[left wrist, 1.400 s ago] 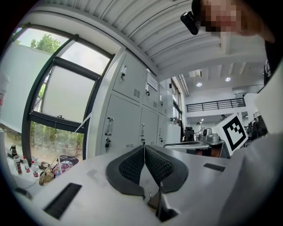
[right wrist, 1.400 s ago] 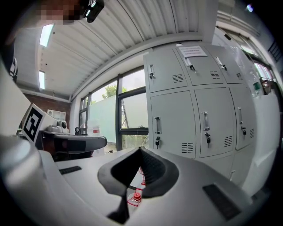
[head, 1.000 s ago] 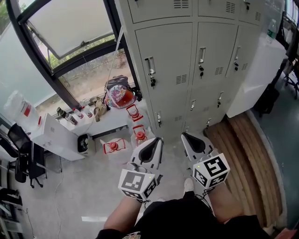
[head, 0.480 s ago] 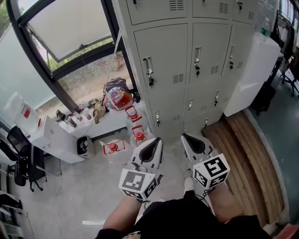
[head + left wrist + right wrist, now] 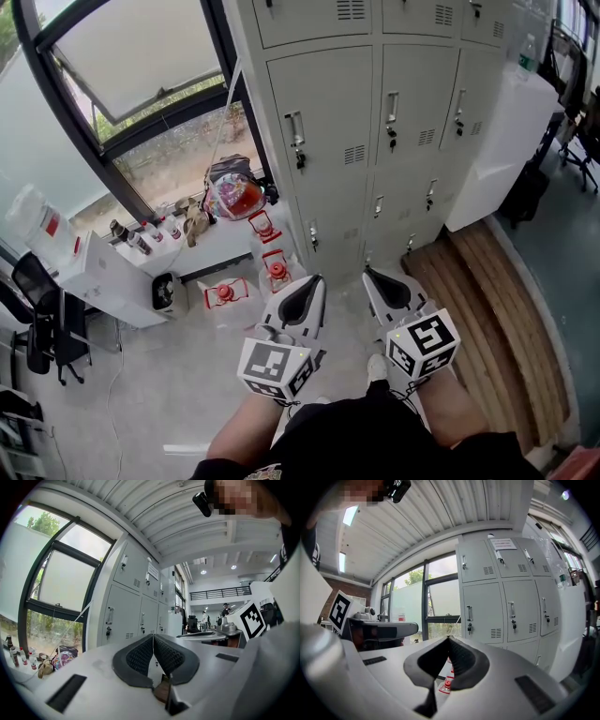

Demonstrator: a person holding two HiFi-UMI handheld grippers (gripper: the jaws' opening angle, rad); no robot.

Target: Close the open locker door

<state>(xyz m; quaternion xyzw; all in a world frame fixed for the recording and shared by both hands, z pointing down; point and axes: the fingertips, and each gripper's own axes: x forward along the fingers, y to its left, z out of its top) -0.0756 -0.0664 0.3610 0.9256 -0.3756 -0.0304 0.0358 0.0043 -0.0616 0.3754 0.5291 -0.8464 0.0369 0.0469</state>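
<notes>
A tall bank of grey sheet-metal lockers (image 5: pixel 356 141) stands ahead of both claws. Each flat door has a slim vertical handle and a small louvred vent, and every door in view lies flush with its frame. Left of it is a dark-framed window (image 5: pixel 141 84). To the right lies pale ribbed wooden flooring (image 5: pixel 497 309). A white table (image 5: pixel 225 246) carries a rounded, colourful bag (image 5: pixel 234 195). The left claw (image 5: pixel 312 281) and right claw (image 5: pixel 369 274) are both clenched empty, their textured black pads meeting at the tips.
</notes>
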